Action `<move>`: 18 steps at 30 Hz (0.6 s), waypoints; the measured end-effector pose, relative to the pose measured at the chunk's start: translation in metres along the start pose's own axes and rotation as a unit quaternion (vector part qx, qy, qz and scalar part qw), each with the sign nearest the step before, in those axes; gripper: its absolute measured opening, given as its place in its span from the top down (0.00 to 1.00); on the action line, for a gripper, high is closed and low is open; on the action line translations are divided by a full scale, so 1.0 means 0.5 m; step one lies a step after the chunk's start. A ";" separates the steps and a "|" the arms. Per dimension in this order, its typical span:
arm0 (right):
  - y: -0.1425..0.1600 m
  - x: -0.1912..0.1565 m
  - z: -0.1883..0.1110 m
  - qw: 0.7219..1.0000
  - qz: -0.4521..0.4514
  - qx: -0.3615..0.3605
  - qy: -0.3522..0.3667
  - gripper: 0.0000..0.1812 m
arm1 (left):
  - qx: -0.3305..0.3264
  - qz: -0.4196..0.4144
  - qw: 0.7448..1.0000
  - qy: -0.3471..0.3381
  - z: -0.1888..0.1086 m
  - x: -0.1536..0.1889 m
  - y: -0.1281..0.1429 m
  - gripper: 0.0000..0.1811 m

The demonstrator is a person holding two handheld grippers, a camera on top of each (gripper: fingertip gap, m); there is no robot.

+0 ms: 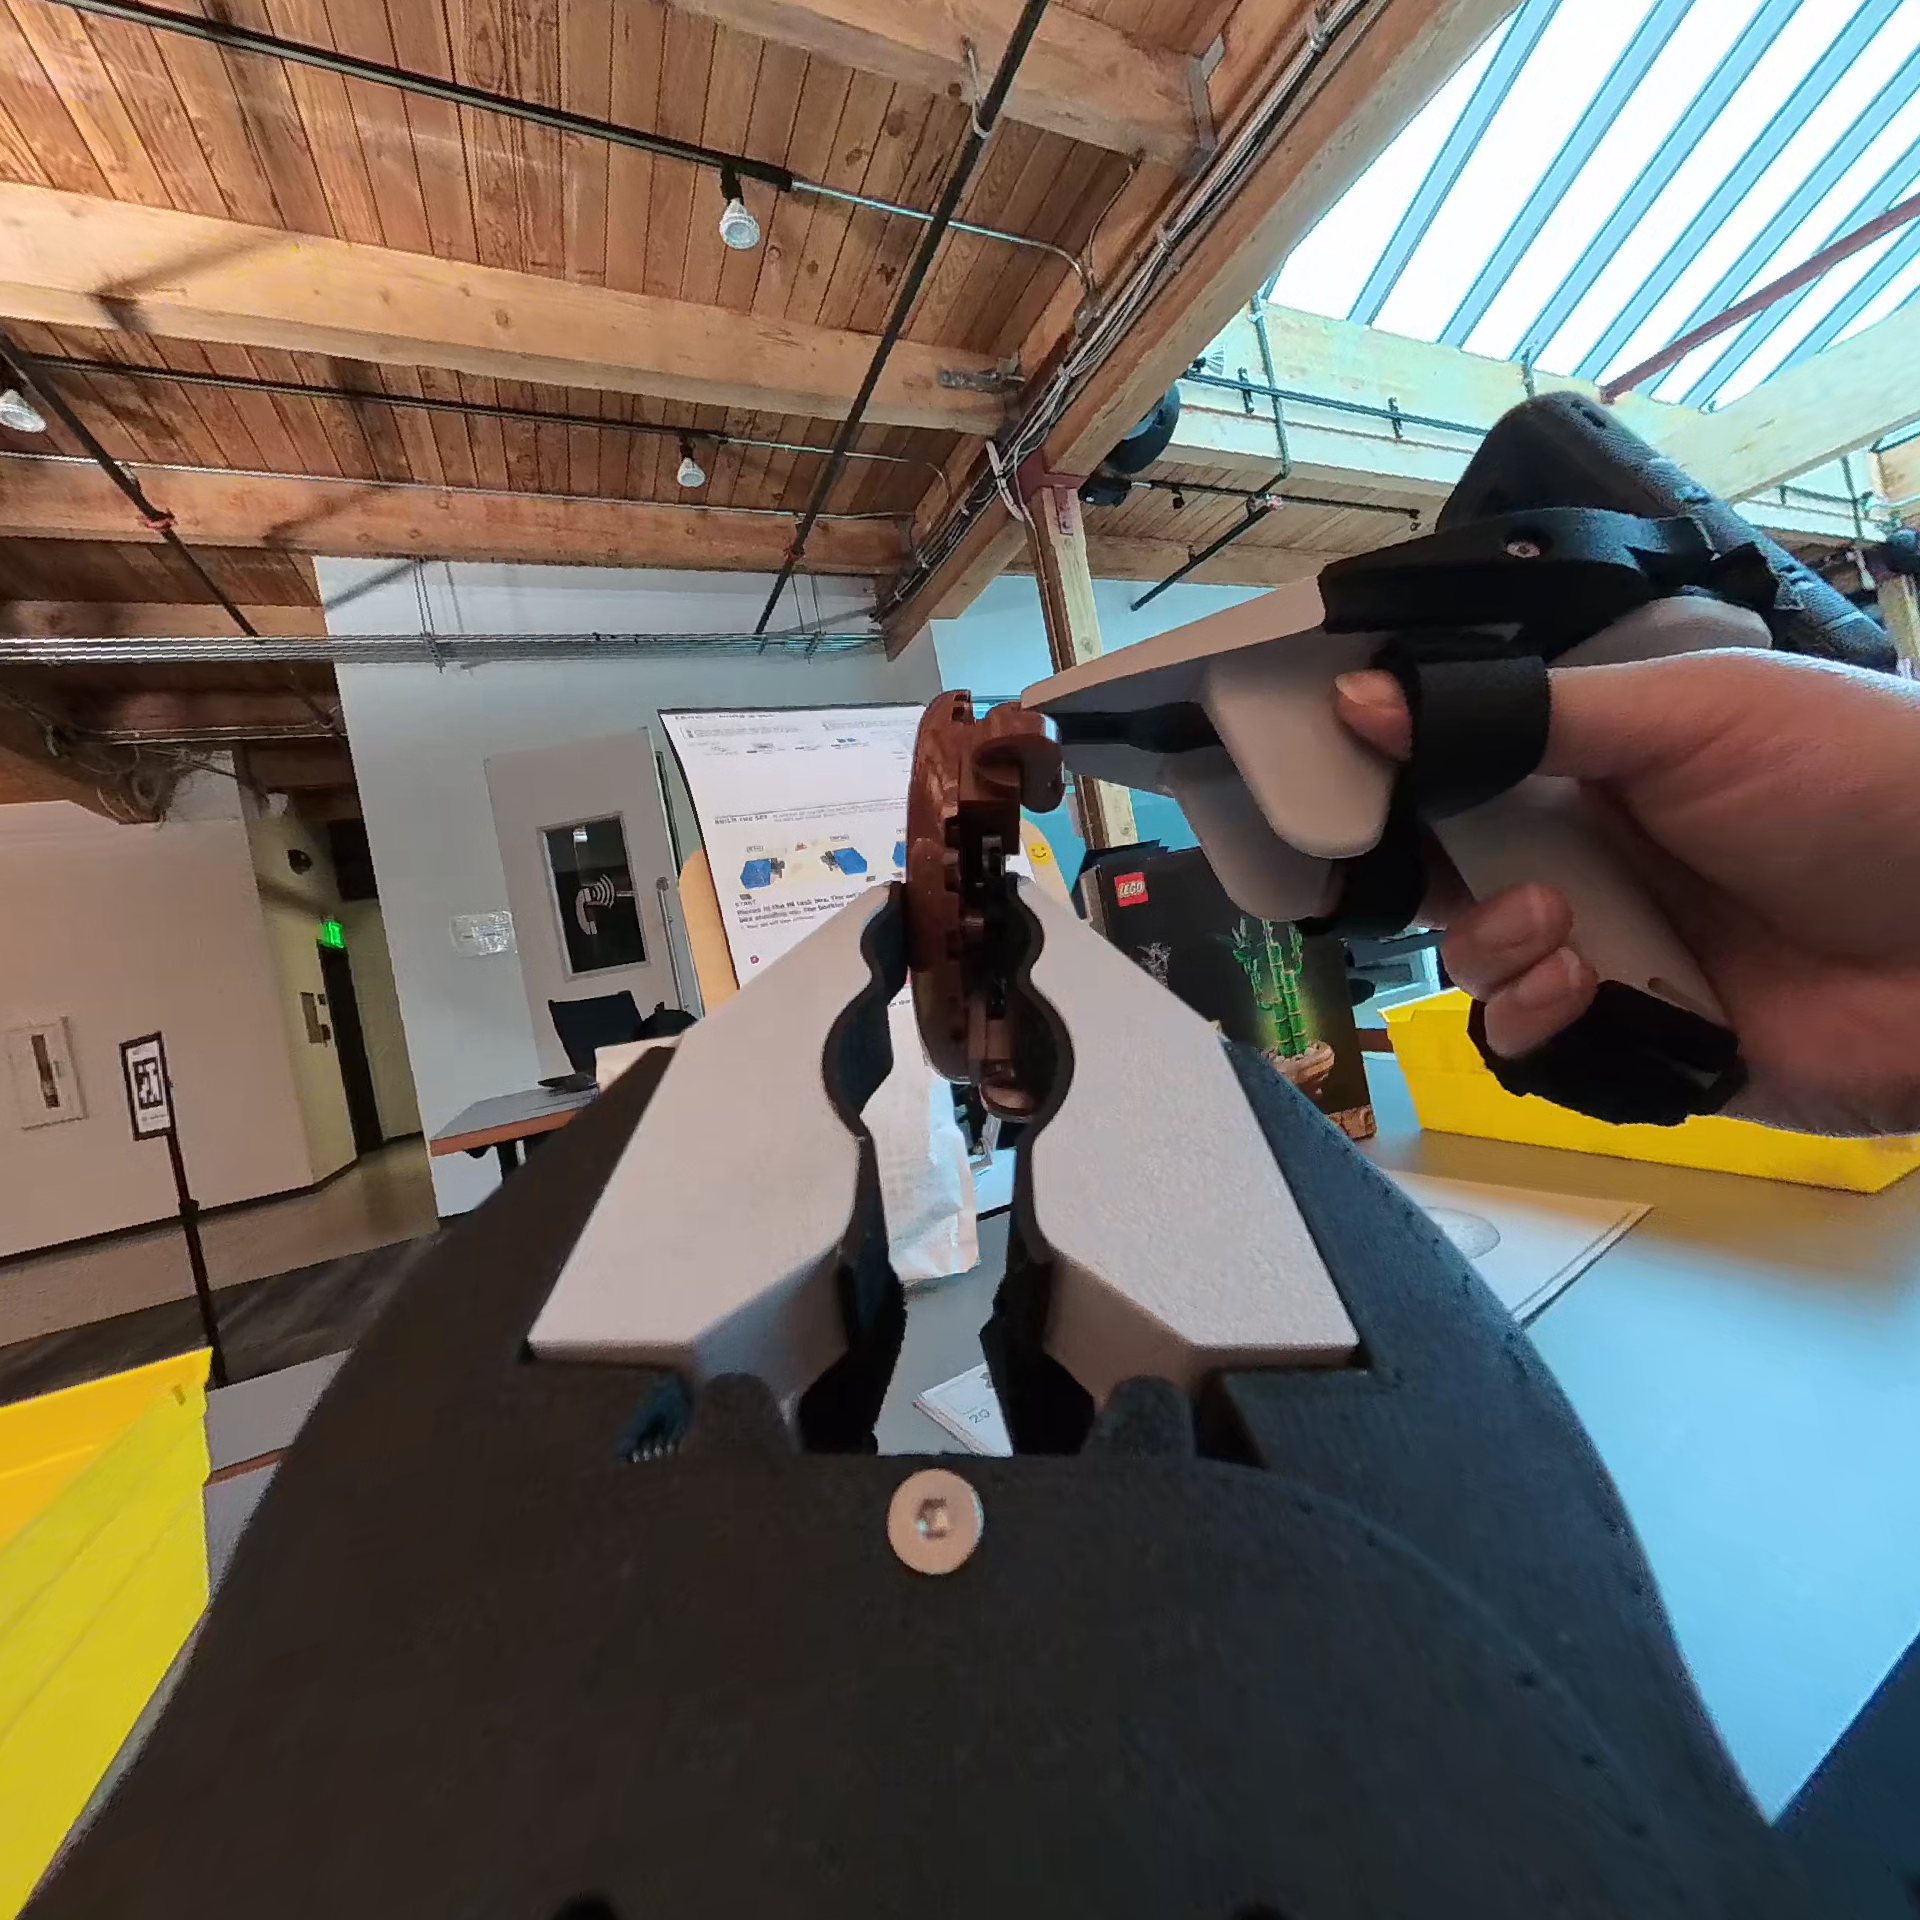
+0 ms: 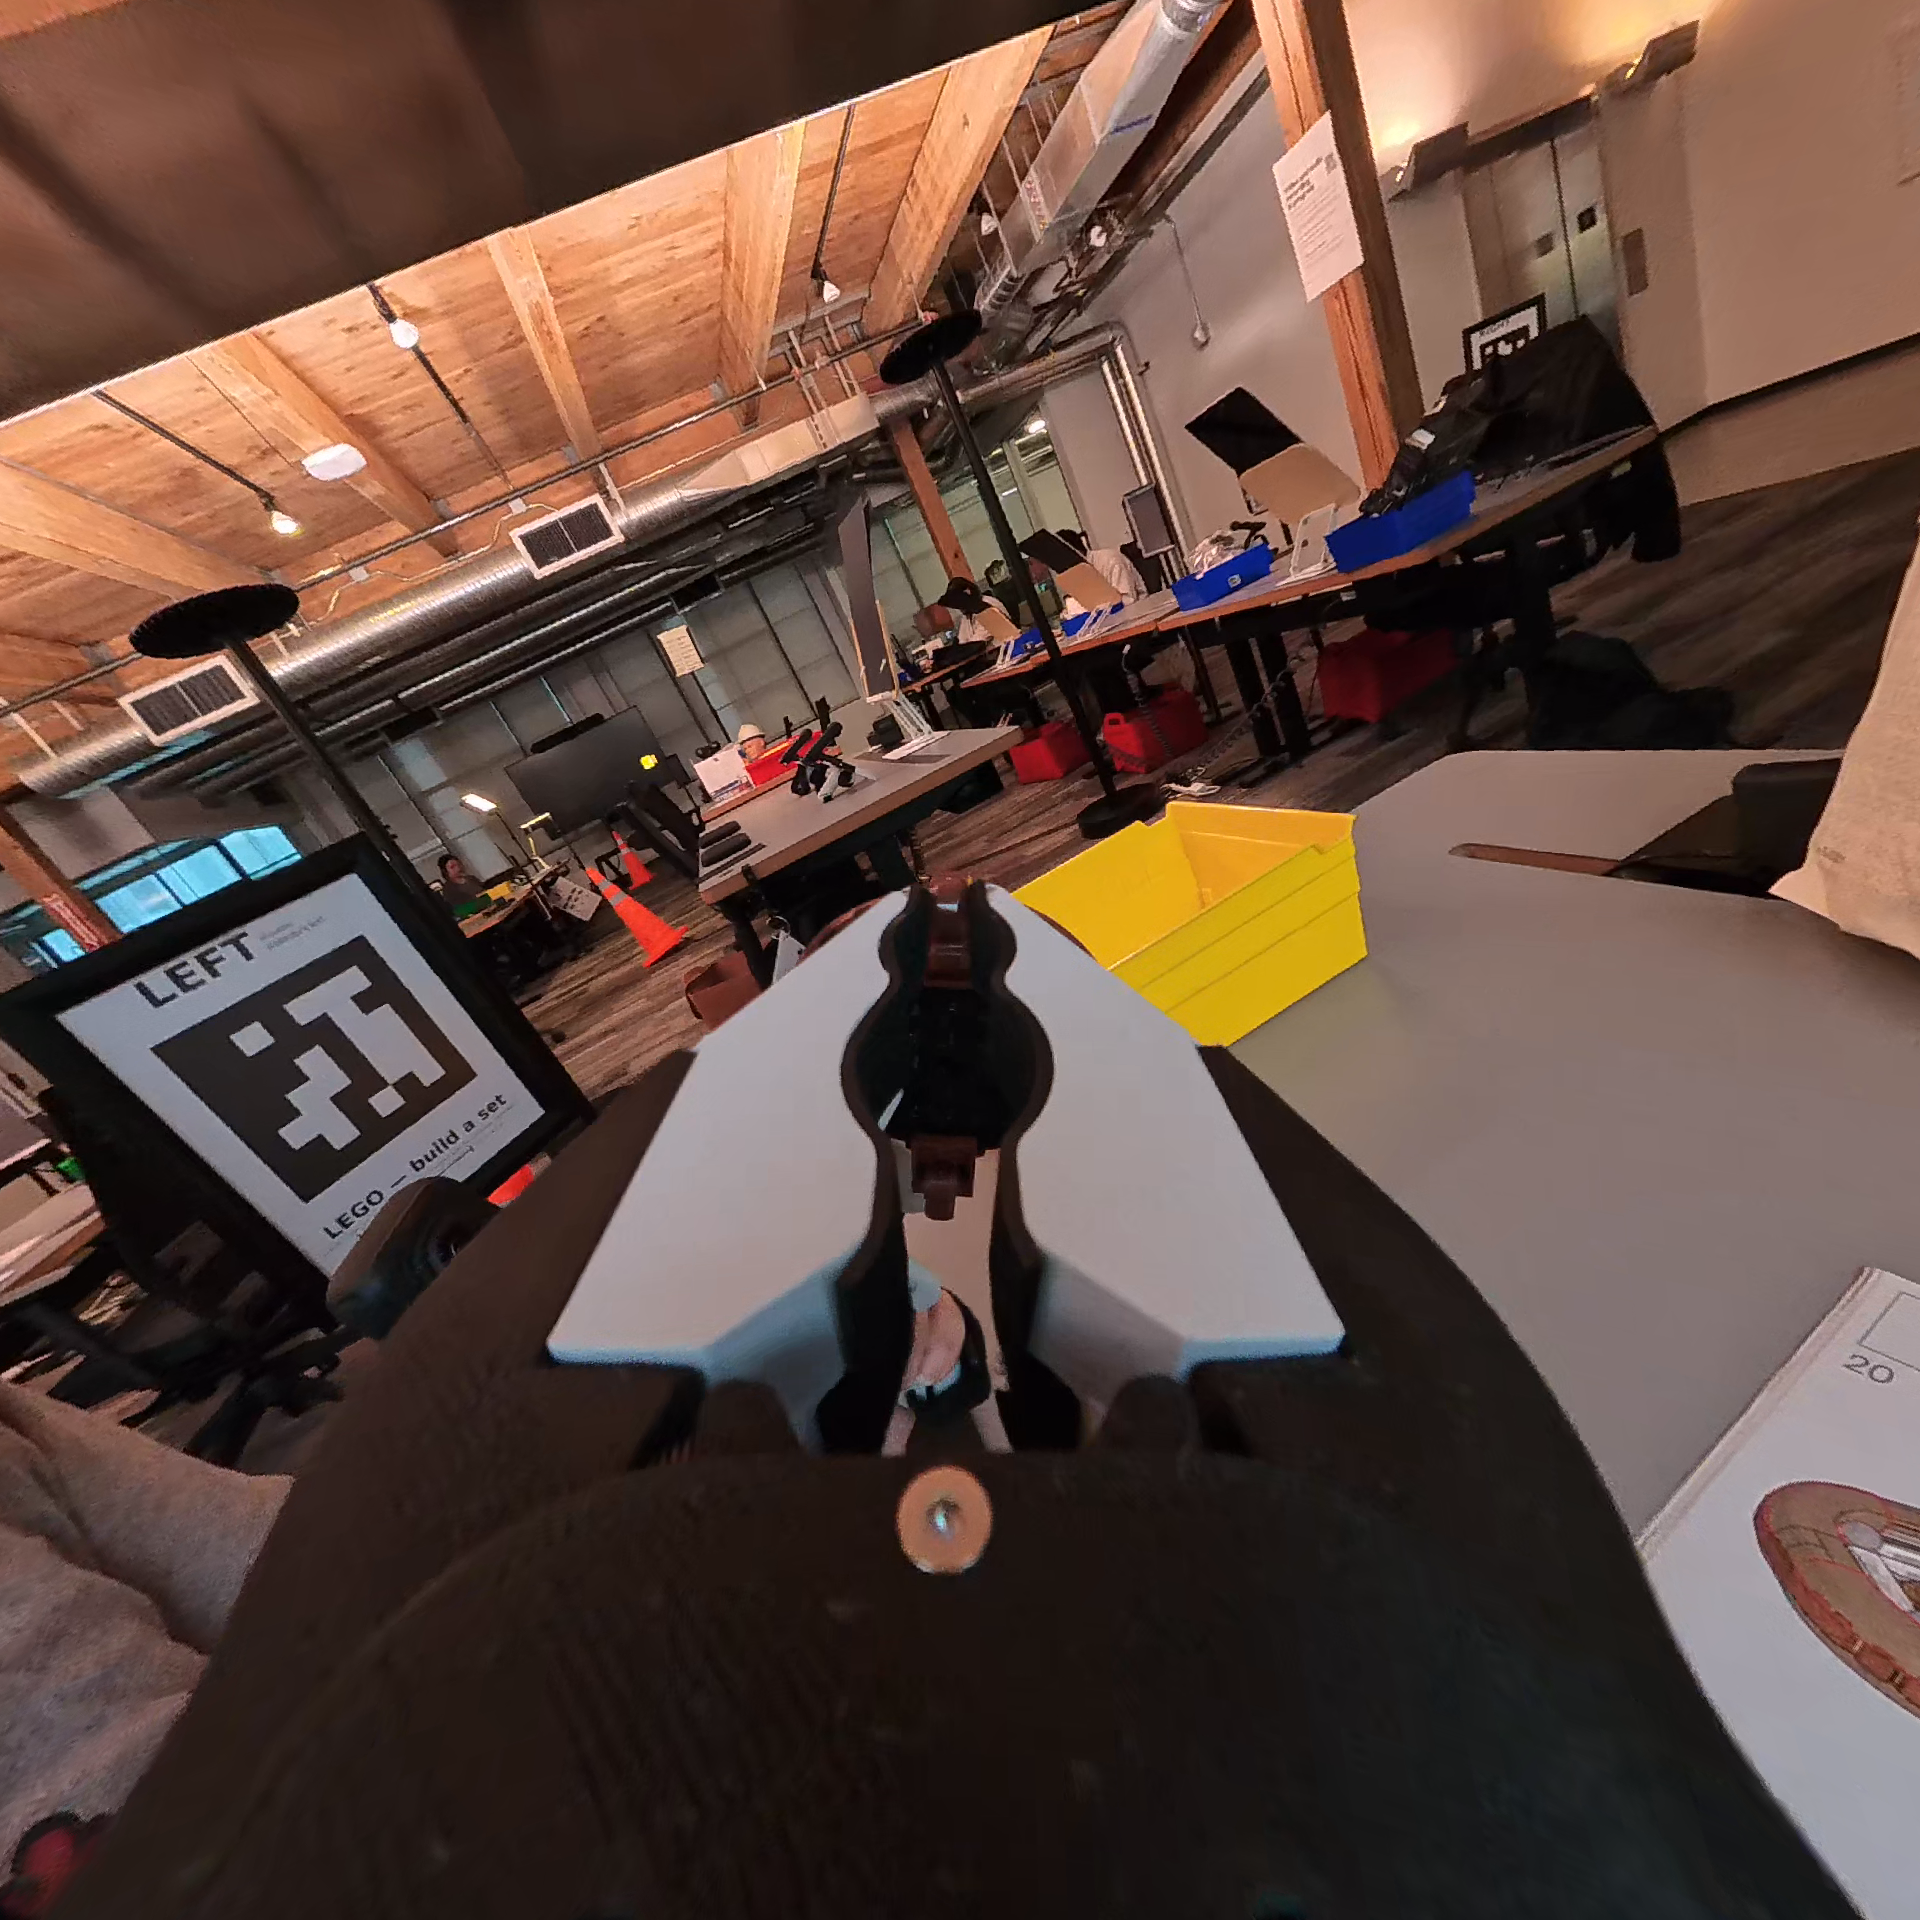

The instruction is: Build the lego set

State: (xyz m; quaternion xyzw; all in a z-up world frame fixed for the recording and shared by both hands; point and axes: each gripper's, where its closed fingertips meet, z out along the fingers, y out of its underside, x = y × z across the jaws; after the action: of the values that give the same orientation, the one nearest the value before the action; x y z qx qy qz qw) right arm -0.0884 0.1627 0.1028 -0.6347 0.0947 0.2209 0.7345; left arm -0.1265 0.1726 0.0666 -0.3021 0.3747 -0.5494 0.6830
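My left gripper [image 1: 961, 896] is shut on a round brown lego assembly [image 1: 940, 935] and holds it on edge, up in the air above the grey table [image 1: 1714, 1434]. My right gripper [image 1: 1042, 724], held in a hand, comes in from the right, and its tips meet a small brown piece [image 1: 1023, 774] at the top of the assembly. In the right wrist view my right gripper [image 2: 951, 896] is shut on that brown lego piece [image 2: 943, 1179], which shows between the fingers. Part of the assembly [image 2: 717, 987] peeks out behind the left finger.
A yellow bin [image 1: 1662, 1127] stands on the table at right, another [image 1: 94, 1579] at lower left; one also shows in the right wrist view [image 2: 1231, 920]. A lego box [image 1: 1262, 987] stands behind. An open instruction booklet [image 2: 1787, 1579] lies on the table. A framed marker sign [image 2: 301, 1060] stands at left.
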 end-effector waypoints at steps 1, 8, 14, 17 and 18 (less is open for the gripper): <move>0.000 -0.003 0.001 1.000 -0.002 -0.003 -0.001 0.97 | 0.001 0.000 1.000 -0.001 0.000 0.000 -0.002 0.92; 0.003 -0.016 0.002 0.999 0.019 -0.040 -0.031 0.97 | -0.002 0.060 0.998 0.005 -0.009 -0.003 -0.015 0.92; 0.005 -0.023 0.001 0.997 0.012 -0.071 -0.042 0.97 | -0.012 0.098 0.995 0.024 -0.012 -0.004 -0.025 0.92; 0.008 -0.023 -0.004 0.994 0.020 -0.096 -0.048 0.97 | -0.019 0.113 0.992 0.046 -0.013 -0.002 -0.025 0.92; 0.009 -0.024 -0.006 0.993 0.025 -0.102 -0.052 0.97 | -0.021 0.119 0.991 0.049 -0.013 -0.001 -0.027 0.92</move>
State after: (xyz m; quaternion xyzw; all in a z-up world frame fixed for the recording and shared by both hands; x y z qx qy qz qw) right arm -0.1006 0.1580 0.1033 -0.6912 0.0492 0.2802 0.6644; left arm -0.1390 0.1703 0.0742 -0.2422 0.4524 -0.4707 0.7177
